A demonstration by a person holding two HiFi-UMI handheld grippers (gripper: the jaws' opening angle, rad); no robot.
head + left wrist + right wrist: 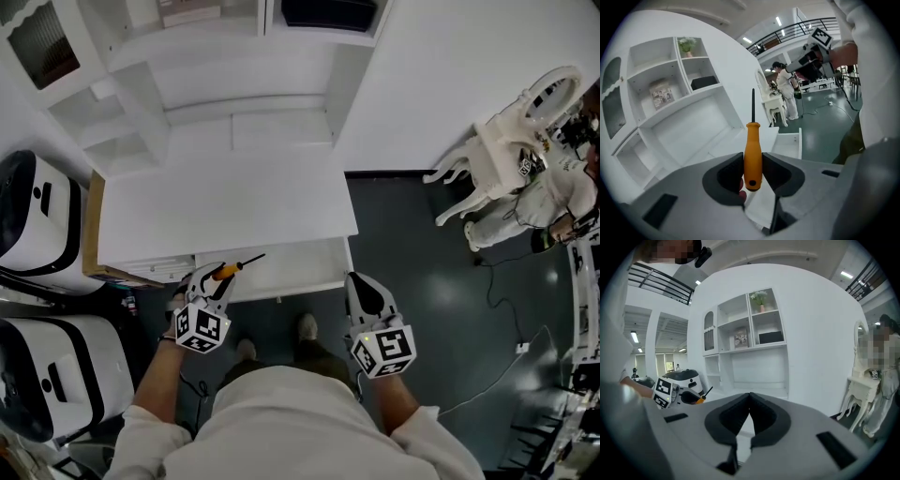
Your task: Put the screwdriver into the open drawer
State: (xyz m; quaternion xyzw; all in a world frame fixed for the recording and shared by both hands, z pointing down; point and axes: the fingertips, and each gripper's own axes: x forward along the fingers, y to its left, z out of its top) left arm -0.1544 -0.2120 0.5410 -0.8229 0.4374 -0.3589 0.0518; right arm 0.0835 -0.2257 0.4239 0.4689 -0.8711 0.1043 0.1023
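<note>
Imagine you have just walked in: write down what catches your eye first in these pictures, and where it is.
The orange-handled screwdriver stands out against the white desk, clamped in the left gripper over the left end of the open drawer. The right gripper, shut on nothing, hangs near the drawer's right end.

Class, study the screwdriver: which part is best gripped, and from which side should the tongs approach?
Take the screwdriver by its thick orange handle, coming from the butt end, one jaw on each flank. The thin black shaft likely offers little purchase. The left tongs hold it this way, tip pointing forward.
</note>
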